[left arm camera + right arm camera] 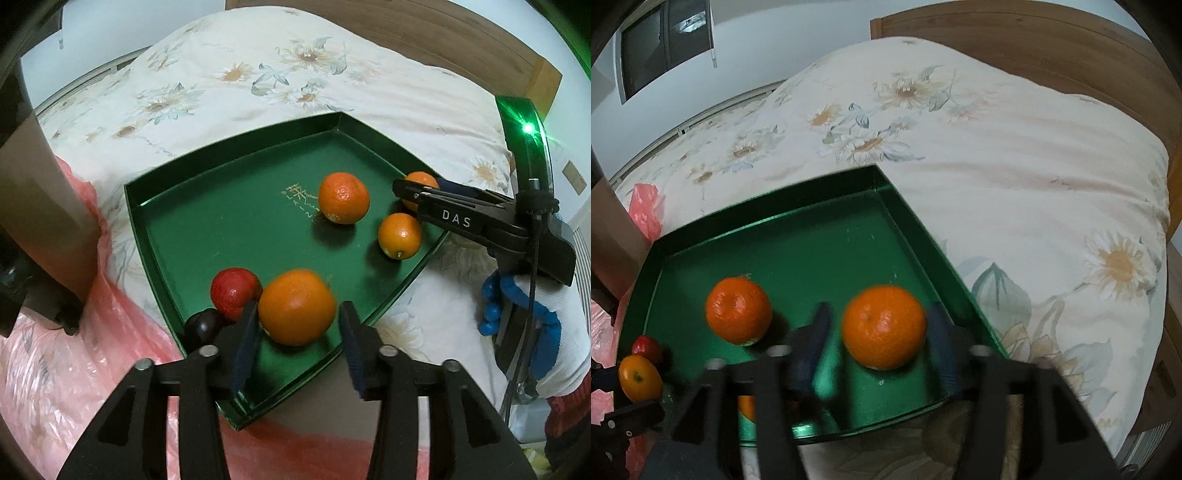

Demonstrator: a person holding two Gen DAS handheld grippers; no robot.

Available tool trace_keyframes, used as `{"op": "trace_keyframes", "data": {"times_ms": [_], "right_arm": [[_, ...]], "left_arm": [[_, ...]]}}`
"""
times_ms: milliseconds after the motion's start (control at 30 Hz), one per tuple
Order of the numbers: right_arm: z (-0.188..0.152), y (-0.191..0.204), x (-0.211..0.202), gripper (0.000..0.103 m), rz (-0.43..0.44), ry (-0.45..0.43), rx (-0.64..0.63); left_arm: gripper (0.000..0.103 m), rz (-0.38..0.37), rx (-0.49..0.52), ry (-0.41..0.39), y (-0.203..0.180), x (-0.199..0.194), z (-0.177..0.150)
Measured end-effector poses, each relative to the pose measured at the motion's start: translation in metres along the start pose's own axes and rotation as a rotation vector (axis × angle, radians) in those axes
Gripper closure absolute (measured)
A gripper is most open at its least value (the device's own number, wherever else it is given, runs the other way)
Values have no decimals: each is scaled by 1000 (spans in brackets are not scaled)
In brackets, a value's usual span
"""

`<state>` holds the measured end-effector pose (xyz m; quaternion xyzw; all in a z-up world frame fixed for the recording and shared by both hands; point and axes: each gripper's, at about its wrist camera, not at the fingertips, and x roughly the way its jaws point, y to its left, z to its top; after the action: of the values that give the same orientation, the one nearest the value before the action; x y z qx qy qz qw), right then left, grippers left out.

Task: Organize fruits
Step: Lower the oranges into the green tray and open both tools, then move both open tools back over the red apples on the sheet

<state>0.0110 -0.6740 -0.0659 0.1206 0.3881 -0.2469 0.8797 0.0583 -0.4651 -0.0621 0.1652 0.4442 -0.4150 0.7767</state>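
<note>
While the left gripper [299,332] stands part open at the near corner of the green tray [236,236], a large orange [296,306] sits between its pads, a gap showing on the right side, with a red fruit [234,293] and a dark one [203,326] at about nine o'clock of it. Farther in, toward one and two o'clock, lie two more oranges [343,197] [400,235]. Beyond them the right gripper [877,334] is spread wide around another orange [884,326] by the tray's right wall, not clamping it, on a floral quilt [258,70].
</note>
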Motion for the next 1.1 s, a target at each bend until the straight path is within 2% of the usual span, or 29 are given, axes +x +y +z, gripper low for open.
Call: {"op": "trace_keyframes", "data": {"times_ms": [267, 567, 867, 1100], "right_arm": [[6, 10, -24, 0, 17, -37, -15], [-3, 32, -62, 0, 55, -61, -54], [-22, 74, -105, 0, 128, -66, -122], [-42, 119, -136, 0, 186, -67, -192]], "left_arm": [[53, 28, 24, -49, -5, -29, 0], [50, 60, 18, -108, 0, -76, -17], [47, 121, -13, -145, 17, -125, -53], [46, 181, -79, -164, 43, -162, -91]]}}
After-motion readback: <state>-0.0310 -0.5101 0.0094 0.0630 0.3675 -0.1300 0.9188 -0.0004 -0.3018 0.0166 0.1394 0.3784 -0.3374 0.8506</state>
